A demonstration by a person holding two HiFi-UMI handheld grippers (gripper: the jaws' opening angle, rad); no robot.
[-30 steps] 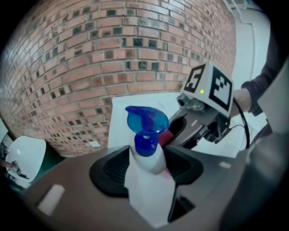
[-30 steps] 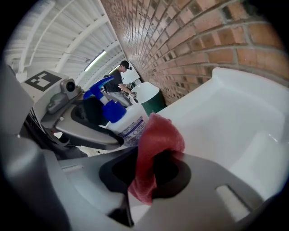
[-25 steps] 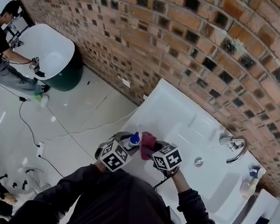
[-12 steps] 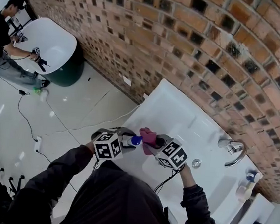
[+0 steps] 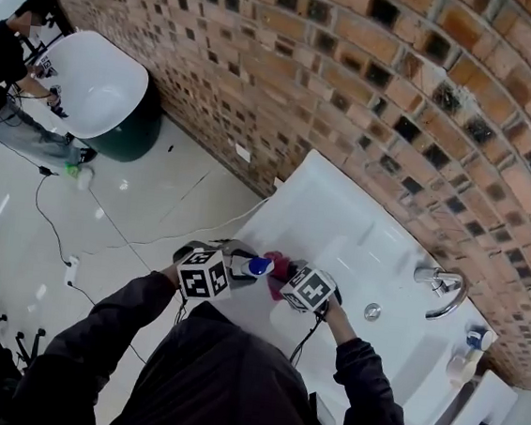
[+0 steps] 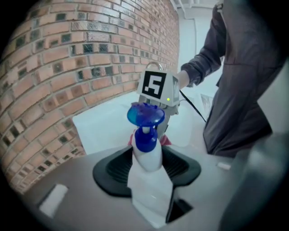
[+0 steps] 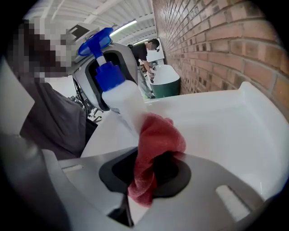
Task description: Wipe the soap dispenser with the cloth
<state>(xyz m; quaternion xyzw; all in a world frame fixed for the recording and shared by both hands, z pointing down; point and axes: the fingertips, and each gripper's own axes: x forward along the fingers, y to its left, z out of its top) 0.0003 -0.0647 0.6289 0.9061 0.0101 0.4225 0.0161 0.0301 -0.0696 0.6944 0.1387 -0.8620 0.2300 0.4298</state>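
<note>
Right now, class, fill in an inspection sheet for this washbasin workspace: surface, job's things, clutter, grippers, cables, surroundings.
Surface: white basin, set against the wall.
Job's things: soap dispenser, white with a blue pump, held over the basin's near edge; red cloth touching its side.
Clutter: tap; small bottles at the basin's right end.
Grippers: left gripper, jaws just closing, grips the dispenser; right gripper shut on the cloth.
Cables: floor cable running to a power strip.
Surroundings: brick wall; another person at a second basin.
</note>
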